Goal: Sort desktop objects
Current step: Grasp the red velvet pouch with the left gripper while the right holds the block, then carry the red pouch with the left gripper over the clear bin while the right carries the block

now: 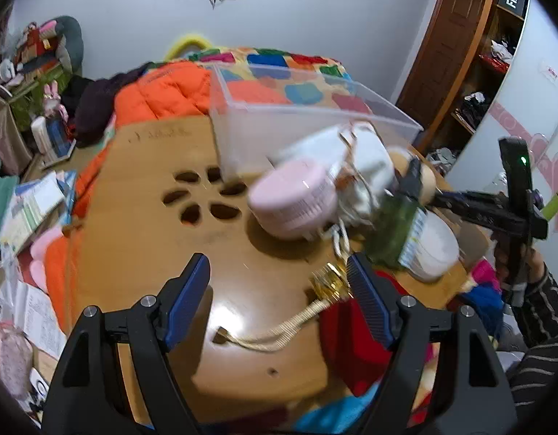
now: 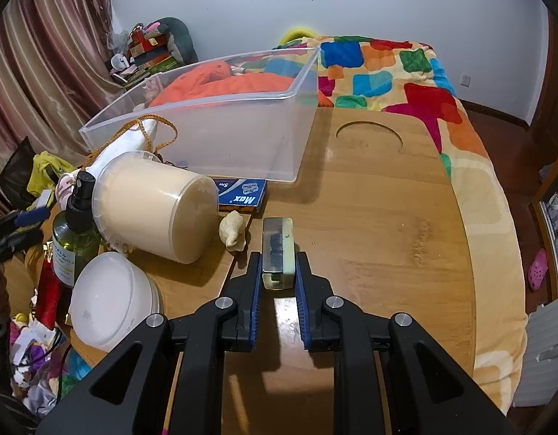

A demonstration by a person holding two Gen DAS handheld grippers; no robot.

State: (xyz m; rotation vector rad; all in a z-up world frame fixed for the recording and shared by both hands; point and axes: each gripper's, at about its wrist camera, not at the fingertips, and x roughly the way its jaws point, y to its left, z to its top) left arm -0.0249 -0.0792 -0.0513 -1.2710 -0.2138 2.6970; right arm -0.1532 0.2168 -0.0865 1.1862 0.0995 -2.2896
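My right gripper (image 2: 278, 272) is shut on a clear resin block (image 2: 277, 250) with a dark inlay and holds it just above the wooden table (image 2: 380, 239). A clear plastic bin (image 2: 221, 123) stands behind it; it also shows in the left wrist view (image 1: 300, 116). My left gripper (image 1: 279, 282) is open and empty over the table (image 1: 141, 224). Ahead of it lie a pink round case (image 1: 293, 199), a white pouch (image 1: 355, 159), a green spray bottle (image 1: 391, 232) and a gold ornament on a braided cord (image 1: 329, 282). The view is blurred.
A cream tub (image 2: 155, 210) lies on its side beside a white lidded jar (image 2: 112, 304), a spray bottle (image 2: 76, 232), a seashell (image 2: 234, 232) and a blue Max box (image 2: 241, 192). A red pouch (image 1: 351, 348) lies by my left gripper. A bed with a colourful blanket (image 2: 388, 69) lies behind.
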